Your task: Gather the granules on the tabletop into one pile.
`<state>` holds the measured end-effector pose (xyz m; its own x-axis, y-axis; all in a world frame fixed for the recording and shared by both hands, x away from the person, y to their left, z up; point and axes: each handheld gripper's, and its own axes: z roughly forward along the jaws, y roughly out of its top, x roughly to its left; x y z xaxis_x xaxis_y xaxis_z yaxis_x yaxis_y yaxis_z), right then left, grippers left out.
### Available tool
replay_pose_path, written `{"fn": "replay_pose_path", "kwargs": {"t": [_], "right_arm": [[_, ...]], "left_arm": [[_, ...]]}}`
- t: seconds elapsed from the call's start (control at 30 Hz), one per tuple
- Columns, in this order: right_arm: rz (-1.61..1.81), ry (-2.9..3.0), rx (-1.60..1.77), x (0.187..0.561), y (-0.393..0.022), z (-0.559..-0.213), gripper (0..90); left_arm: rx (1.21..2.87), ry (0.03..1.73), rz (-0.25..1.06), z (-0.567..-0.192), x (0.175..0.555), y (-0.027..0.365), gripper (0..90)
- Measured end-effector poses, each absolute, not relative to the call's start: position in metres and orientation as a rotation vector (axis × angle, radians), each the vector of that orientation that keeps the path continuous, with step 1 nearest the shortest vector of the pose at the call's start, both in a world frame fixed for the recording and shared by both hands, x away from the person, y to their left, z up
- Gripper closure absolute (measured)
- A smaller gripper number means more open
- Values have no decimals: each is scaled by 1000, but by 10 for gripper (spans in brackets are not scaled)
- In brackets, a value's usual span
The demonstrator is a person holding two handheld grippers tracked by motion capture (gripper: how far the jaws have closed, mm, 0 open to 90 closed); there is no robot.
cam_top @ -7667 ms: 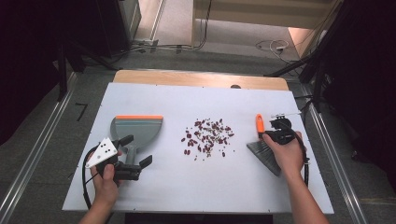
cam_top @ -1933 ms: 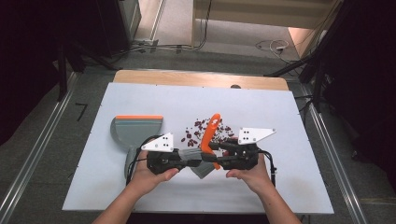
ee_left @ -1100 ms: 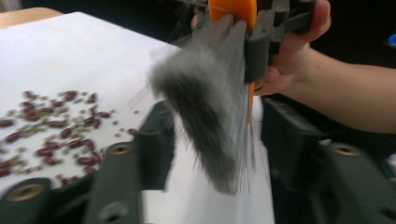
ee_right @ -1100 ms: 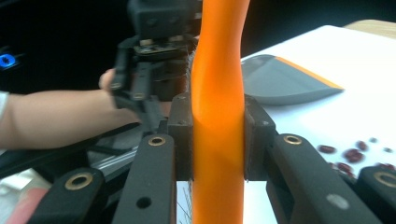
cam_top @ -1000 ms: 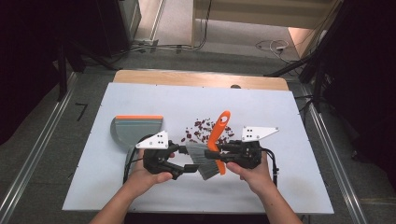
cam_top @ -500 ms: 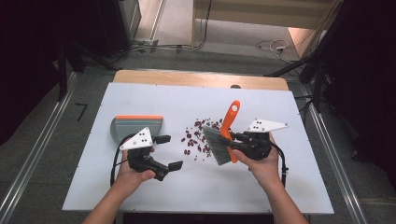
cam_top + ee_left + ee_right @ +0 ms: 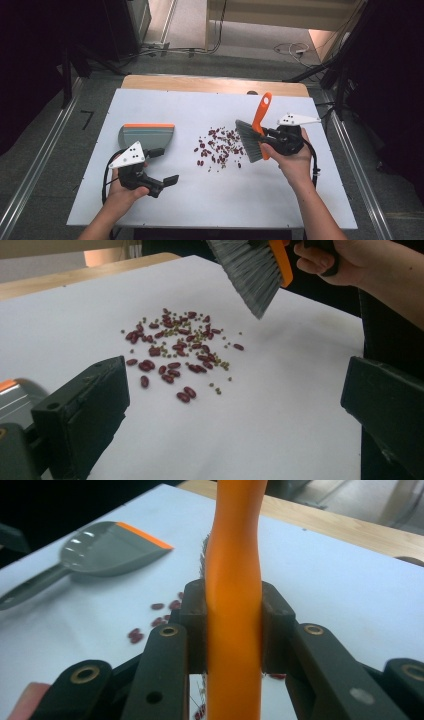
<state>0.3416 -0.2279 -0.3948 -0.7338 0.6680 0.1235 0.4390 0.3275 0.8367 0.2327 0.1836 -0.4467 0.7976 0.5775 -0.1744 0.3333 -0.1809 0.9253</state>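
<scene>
A pile of red and small green beans lies mid-table. Just right of it, my right gripper is shut on the orange handle of a brush, grey bristles tilted down toward the beans. In the right gripper view the jaws of that gripper clamp the handle. A grey dustpan with an orange lip lies at the left. My left gripper hovers just in front of it; its jaws have just been opening and stand open and empty. From the left gripper I see the beans and brush ahead.
The white board rests on a wooden table whose far edge shows at the back. Bare white surface lies in front of the beans and along the right. Dark floor and metal rails flank the table.
The left gripper let go of the brush, opened and drew left toward the dustpan. The right gripper carried the brush up and right, to the far right side of the beans.
</scene>
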Motion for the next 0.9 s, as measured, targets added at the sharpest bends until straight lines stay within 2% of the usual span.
{"fn": "replay_pose_path", "kwargs": {"t": [0.23, 0.53, 0.9], "right_arm": [[1293, 2339, 1043, 359, -228, -394, 690], [1035, 2355, 1098, 391, -230, -390, 690], [699, 2377, 1060, 420, -202, -404, 689]], "left_arm": [[1772, 724, 251, -452, 231, 194, 0], [1770, 728, 237, -456, 232, 194, 0], [1761, 738, 237, -457, 233, 196, 0]]}}
